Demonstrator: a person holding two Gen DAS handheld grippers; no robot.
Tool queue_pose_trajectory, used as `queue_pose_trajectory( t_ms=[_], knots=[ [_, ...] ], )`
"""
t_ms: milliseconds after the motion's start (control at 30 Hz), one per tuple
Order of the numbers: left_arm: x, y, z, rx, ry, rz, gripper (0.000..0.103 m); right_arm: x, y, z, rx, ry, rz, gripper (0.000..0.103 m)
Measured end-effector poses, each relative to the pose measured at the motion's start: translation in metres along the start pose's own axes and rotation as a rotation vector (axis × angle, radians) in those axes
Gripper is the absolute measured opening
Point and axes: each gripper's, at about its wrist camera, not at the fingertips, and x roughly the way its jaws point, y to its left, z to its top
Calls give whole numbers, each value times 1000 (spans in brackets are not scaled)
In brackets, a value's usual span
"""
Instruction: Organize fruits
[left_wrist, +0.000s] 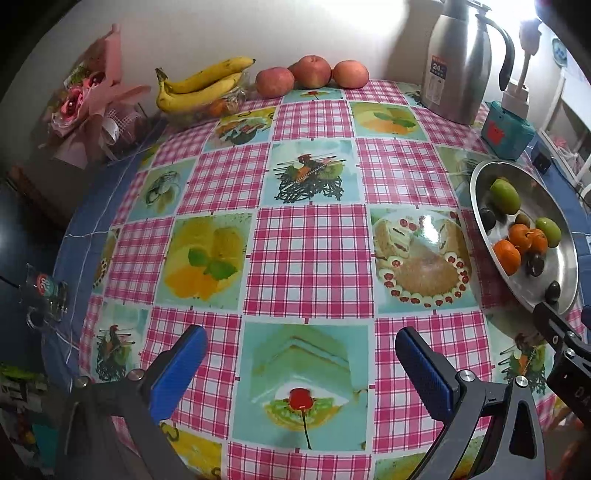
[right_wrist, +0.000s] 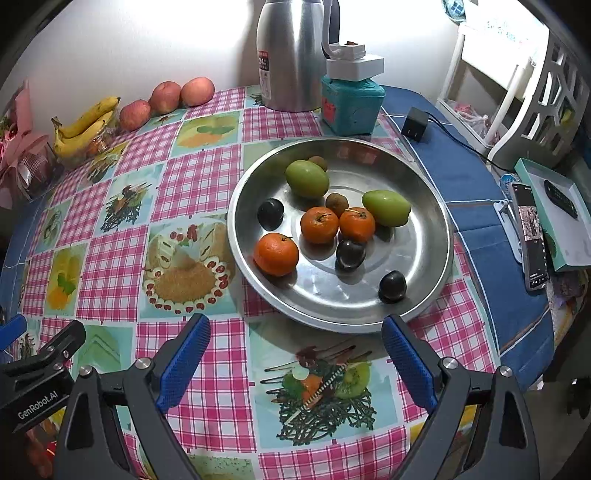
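The steel dish (right_wrist: 424, 258) sits on the table (right_wrist: 207, 173) straight ahead of the right hand-held gripper (right_wrist: 295, 354), whose blue fingers stand wide apart and hold nothing, their tips just short of the dish's near rim. In the dish lie three oranges (right_wrist: 319, 224), two green fruits (right_wrist: 307, 178), three dark plums (right_wrist: 392, 286) and two small brown fruits (right_wrist: 337, 204), loosely mixed; the nearest plum sits just past the right finger, the nearest orange toward the left one. The green fruits have a long axis lying roughly across the gripper's line of reach, so jaws coming straight in would close on their ends and not across the narrow waist.

The left hand-held gripper (left_wrist: 299, 373) is also wide open and empty, over bare cloth, with the dish (left_wrist: 480, 206) well off to its right. The right one is plainly nearer the dish.

At the far edge, against the wall, lie bananas (left_wrist: 199, 86) over what may be a glass bowl, though that is too small to tell for sure, and three apples (left_wrist: 313, 71) in a row beside them. Those are closer to the left gripper's line, yet well away from both.

Whether the mixed fruit is waiting to be sorted or has been gathered here as wanted, this scene fits either.
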Motion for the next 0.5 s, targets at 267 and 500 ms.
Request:
queue_pose_trajectory(
  t_ms=[267, 500],
  knots=[
    [-1, 0, 0, -11, 2, -29, 103, 1, 2, -1, -3, 9, 1, 94],
    [-5, -1, 1, -8, -9, -32, 103, 2, 1, -2, 2, 17, 0, 94]
  ],
)
